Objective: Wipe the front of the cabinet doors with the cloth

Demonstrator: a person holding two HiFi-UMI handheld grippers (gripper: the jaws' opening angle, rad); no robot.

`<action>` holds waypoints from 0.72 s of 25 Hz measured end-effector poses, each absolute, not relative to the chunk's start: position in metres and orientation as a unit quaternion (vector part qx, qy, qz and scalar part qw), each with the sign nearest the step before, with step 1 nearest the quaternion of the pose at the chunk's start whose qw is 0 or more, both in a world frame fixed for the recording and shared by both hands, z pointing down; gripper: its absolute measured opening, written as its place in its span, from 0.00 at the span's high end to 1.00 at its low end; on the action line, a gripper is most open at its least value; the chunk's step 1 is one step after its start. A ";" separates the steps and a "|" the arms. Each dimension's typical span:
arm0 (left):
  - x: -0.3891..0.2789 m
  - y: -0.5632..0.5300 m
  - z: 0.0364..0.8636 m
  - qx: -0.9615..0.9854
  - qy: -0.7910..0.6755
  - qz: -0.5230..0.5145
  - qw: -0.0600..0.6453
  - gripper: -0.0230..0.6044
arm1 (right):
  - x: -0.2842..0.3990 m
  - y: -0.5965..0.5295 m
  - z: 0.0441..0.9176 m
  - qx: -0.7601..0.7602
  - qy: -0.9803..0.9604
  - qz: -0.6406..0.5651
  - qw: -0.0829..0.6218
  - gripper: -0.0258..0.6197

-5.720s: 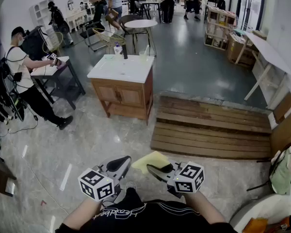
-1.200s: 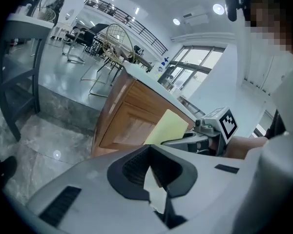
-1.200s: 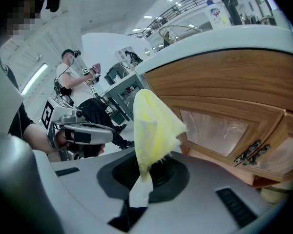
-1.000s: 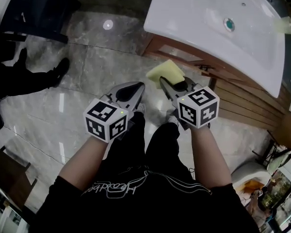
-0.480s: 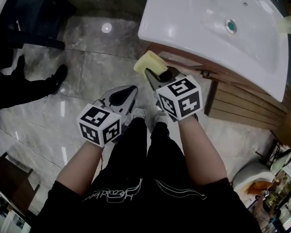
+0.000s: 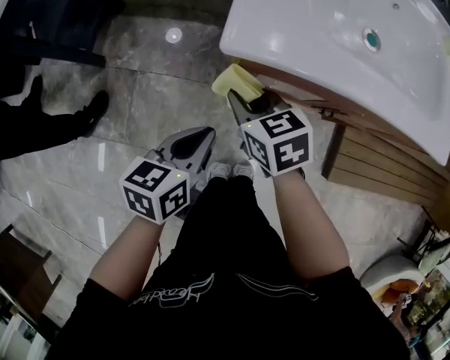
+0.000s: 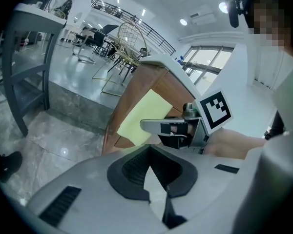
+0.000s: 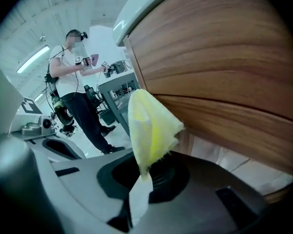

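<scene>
Right gripper (image 6: 246, 109): your jaws are clamped on the yellow cloth (image 6: 236, 81)
Cloth: folded, lying against the wooden cabinet (image 8: 224, 72) front near its corner, under the white sink top (image 6: 322, 28)
Left gripper (image 6: 201, 139): your jaws are closed on nothing, held away from the cabinet

The right tool (image 6: 245, 108) is held forward on an outstretched forearm, jaws clamped on the cloth (image 6: 236, 82). The left tool (image 6: 201, 136) sits lower, jaws together.
</scene>
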State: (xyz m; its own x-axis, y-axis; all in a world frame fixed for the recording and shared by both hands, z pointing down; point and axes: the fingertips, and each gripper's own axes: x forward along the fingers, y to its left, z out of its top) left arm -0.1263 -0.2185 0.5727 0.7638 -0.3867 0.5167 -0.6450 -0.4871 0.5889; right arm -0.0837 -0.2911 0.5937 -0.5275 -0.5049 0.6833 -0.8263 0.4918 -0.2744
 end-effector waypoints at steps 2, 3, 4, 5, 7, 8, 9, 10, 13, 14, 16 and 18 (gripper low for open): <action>-0.132 -0.218 0.576 0.846 -0.309 0.163 0.403 0.95 | -0.084 -0.293 0.595 0.410 -0.819 0.298 0.269 0.90; -0.133 -0.218 0.577 0.845 -0.310 0.165 0.403 0.95 | -0.082 -0.294 0.595 0.413 -0.818 0.297 0.269 0.90; -0.134 -0.218 0.578 0.844 -0.311 0.167 0.403 0.95 | -0.081 -0.295 0.596 0.415 -0.818 0.297 0.267 0.90; -0.135 -0.218 0.579 0.844 -0.311 0.168 0.403 0.95 | -0.079 -0.296 0.596 0.417 -0.817 0.297 0.264 0.90; -0.134 -0.218 0.580 0.844 -0.311 0.170 0.403 0.95 | -0.076 -0.297 0.598 0.423 -0.815 0.299 0.260 0.90; -0.133 -0.217 0.580 0.844 -0.309 0.171 0.404 0.95 | -0.073 -0.297 0.599 0.427 -0.813 0.299 0.260 0.90; -0.132 -0.216 0.580 0.845 -0.306 0.173 0.404 0.95 | -0.071 -0.297 0.599 0.431 -0.812 0.299 0.258 0.90; -0.131 -0.215 0.580 0.845 -0.303 0.176 0.404 0.95 | -0.069 -0.297 0.599 0.433 -0.810 0.299 0.257 0.90; -0.128 -0.214 0.581 0.846 -0.300 0.181 0.401 0.95 | -0.066 -0.297 0.599 0.435 -0.810 0.298 0.258 0.90; -0.127 -0.214 0.581 0.847 -0.300 0.182 0.400 0.95 | -0.063 -0.297 0.598 0.437 -0.809 0.296 0.258 0.90; -0.123 -0.212 0.582 0.848 -0.298 0.185 0.398 0.95 | -0.056 -0.298 0.598 0.443 -0.808 0.293 0.256 0.90; -0.119 -0.210 0.584 0.848 -0.294 0.188 0.399 0.95 | -0.049 -0.297 0.598 0.450 -0.805 0.293 0.253 0.90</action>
State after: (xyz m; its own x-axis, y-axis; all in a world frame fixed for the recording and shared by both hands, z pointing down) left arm -0.1193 -0.2102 0.5843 0.7562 -0.3495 0.5532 -0.6490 -0.5086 0.5658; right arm -0.0490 -0.2971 0.5977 -0.4671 -0.5754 0.6714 -0.8725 0.4229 -0.2446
